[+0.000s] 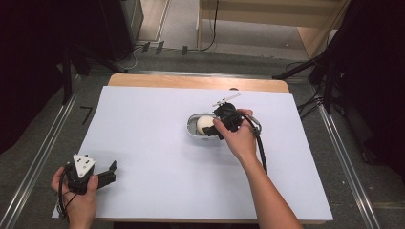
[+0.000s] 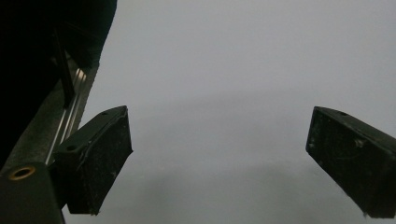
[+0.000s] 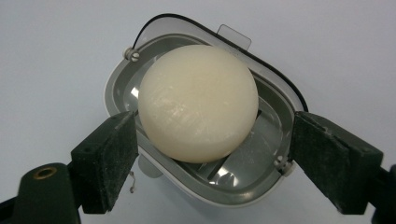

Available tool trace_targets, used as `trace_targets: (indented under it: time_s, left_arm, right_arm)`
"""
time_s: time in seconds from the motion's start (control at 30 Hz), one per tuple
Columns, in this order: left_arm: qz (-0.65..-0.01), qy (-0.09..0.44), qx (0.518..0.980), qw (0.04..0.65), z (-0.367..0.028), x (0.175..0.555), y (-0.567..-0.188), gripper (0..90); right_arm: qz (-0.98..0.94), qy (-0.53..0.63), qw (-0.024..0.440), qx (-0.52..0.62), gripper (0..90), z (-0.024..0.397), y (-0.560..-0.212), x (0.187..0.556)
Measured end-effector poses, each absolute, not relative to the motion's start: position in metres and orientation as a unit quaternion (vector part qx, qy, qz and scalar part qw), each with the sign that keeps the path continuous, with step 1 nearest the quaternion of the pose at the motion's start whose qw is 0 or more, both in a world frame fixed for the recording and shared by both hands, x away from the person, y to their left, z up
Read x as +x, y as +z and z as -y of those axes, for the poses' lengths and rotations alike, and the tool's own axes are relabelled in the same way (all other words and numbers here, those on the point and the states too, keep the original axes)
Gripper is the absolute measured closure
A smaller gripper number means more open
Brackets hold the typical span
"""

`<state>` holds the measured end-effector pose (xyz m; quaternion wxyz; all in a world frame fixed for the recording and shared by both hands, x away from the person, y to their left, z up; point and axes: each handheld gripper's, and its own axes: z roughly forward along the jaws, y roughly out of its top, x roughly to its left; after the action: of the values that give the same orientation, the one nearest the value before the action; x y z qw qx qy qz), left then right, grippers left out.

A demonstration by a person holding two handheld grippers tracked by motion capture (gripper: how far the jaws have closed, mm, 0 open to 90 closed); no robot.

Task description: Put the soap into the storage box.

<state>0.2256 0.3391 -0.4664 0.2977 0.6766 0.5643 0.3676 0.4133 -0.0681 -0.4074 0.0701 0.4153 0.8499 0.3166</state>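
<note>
A round cream bar of soap (image 3: 198, 102) lies in a small grey oval dish (image 3: 116, 88) on the white sheet. From above, the soap (image 1: 205, 124) and its dish (image 1: 192, 125) sit right of the table's middle. My right gripper (image 3: 212, 135) is open, one jaw on each side of the dish and soap, with a clear gap between the right pad and the soap. In the high view the right gripper (image 1: 213, 130) reaches over the dish from the right. My left gripper (image 1: 112, 171) rests at the front left corner, and the left gripper (image 2: 217, 140) stands open with nothing between its jaws.
The white sheet (image 1: 153, 143) covers most of the wooden table (image 1: 191, 82). Metal rails (image 1: 43, 148) run along both sides on the floor. Black stand legs (image 1: 305, 67) and cables lie beyond the far edge. The right gripper's cable (image 1: 261, 150) trails along the forearm.
</note>
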Motion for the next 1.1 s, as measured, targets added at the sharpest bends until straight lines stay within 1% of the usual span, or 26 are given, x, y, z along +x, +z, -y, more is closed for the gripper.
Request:
trace_targets:
  time_s: [0.23, 1.1]
  left_arm:
    - [-0.564, 0.367, 0.677, 0.298, -0.339, 0.226, -0.466, 7.4]
    - [-0.564, 0.369, 0.677, 0.297, -0.339, 0.226, -0.467, 7.4]
  right_arm:
    - [-0.848, 0.326, 0.075, 0.412, 14.5, 0.077, -0.408, 0.403]
    - [-0.831, 0.348, 0.091, 0.424, 14.0, 0.125, -0.422, 0.372]
